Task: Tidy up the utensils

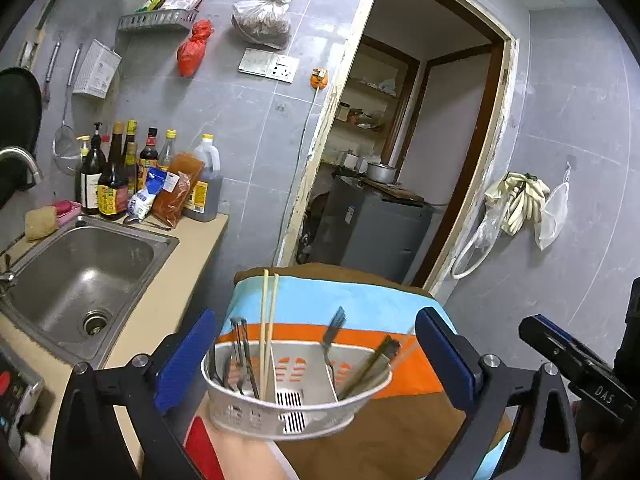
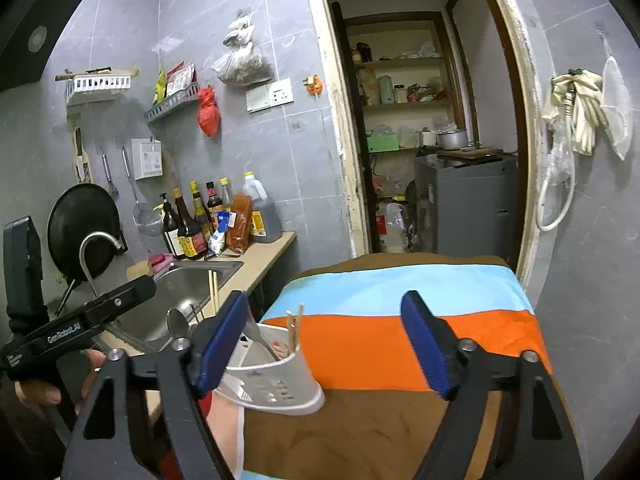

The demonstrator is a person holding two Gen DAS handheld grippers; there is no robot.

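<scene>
A white plastic utensil caddy (image 1: 296, 392) with three compartments stands on a striped cloth-covered table (image 1: 360, 304). Its left part holds metal utensils (image 1: 240, 352) and a pair of wooden chopsticks (image 1: 268, 328); its right part holds a fork (image 1: 332, 332) and dark chopsticks (image 1: 372, 364). My left gripper (image 1: 316, 356) is open, with its blue pads either side of the caddy and not touching it. My right gripper (image 2: 328, 344) is open and empty over the table; the caddy (image 2: 272, 376) sits by its left pad, with a spoon (image 2: 178, 326) standing up.
A steel sink (image 1: 80, 276) and faucet (image 2: 96, 244) lie to the left on a beige counter (image 1: 176, 276). Sauce bottles (image 1: 116, 172) stand at the wall. A doorway (image 1: 408, 152) with shelves and a grey cabinet (image 2: 472, 200) is behind the table. A person's arm (image 1: 236, 456) reaches under the caddy.
</scene>
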